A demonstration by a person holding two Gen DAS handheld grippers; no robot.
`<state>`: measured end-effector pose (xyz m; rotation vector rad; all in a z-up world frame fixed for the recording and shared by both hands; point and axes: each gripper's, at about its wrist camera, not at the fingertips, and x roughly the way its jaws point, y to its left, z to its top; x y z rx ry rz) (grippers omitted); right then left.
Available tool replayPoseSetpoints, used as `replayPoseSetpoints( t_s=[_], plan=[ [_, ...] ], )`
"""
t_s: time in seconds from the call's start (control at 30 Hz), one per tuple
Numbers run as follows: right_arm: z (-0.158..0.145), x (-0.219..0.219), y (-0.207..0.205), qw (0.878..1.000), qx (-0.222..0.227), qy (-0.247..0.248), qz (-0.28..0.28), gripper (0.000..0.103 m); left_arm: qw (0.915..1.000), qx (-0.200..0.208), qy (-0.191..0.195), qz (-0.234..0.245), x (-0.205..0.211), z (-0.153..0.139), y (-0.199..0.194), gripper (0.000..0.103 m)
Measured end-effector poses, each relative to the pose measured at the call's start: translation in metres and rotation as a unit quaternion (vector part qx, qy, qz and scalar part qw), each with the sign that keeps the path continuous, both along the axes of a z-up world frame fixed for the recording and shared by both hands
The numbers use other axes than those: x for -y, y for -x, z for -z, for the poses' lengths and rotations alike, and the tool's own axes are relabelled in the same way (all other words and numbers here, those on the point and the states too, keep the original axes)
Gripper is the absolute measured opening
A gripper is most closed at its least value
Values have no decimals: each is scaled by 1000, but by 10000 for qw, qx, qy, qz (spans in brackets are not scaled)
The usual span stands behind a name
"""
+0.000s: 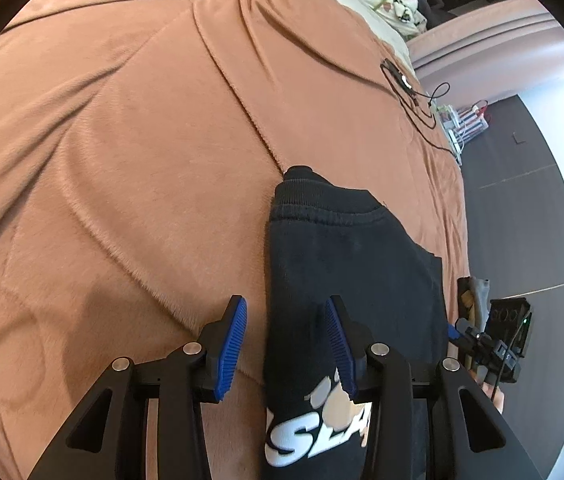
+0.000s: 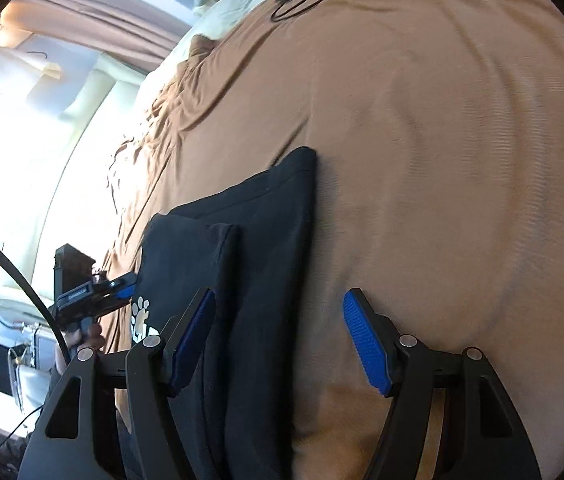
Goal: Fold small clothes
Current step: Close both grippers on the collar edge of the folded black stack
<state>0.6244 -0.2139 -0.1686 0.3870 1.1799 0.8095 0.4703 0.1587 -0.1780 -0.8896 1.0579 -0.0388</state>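
Sweatshirt (image 1: 346, 280), black and folded narrow, lies on the brown blanket (image 1: 122, 160) near the bed's edge. The left gripper (image 1: 287, 344) stands wide open over its printed end, holding nothing. The right gripper (image 2: 280, 340) is also wide open, straddling the sweatshirt's edge, gripping nothing.

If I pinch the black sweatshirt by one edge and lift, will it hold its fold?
Probably not: the black sweatshirt is soft knit and already drapes in loose layers, so it should flop open. The fuzzy brown blanket would likely drag on it.
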Motion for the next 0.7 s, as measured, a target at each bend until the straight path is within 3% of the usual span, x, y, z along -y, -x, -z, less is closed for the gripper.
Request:
replayPoseSetpoints(
  t_s=[0.17,0.43,0.5,0.57,0.7],
  plan=[
    [4,-14,-14,9987,-138,-377,-305,65,10000,34,90,-13,-2,3,-14,43],
    [10,-41,-24,9960,-34,-282,-843,59,10000,10,-83,19,0,6,-37,41],
    [8,-47,-21,9953,160,-112,-946,52,9999,26,-166,-36,-1,7,-39,34],
    [7,-45,-19,9958,257,123,-875,26,9996,16,-273,-58,-1,6,-40,29],
    [-2,-43,-10,9957,462,333,-727,16,9985,42,-552,1,2,-2,-40,15]
  ],
)
